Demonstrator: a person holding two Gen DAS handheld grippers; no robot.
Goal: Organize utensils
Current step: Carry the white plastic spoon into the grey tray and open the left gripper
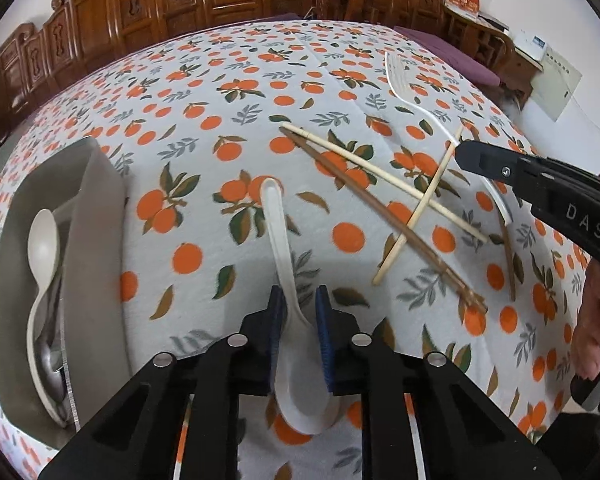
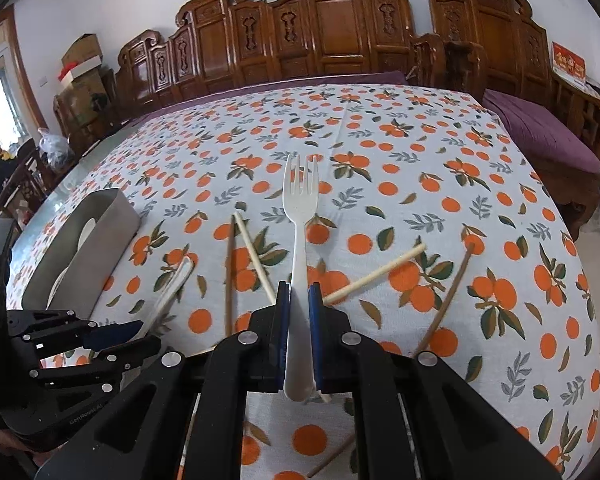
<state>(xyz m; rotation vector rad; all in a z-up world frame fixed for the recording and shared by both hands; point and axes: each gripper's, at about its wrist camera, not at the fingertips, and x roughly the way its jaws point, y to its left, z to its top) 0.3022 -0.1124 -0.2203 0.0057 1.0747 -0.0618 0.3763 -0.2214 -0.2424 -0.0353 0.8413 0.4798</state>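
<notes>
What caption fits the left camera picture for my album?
Left tongs pinch a white spoon beside scattered chopsticks on the orange-print tablecloth.

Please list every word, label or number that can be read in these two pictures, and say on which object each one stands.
"DAS": white letters on the black body of the right gripper, cut off at the picture's edge.
"GenRobot.AI", small and faint, so not certain: on the black body of the left gripper.
Red sign with gold characters on the wall: too blurred to read.
White paper with printed rows on the wall: too small to read.
</notes>
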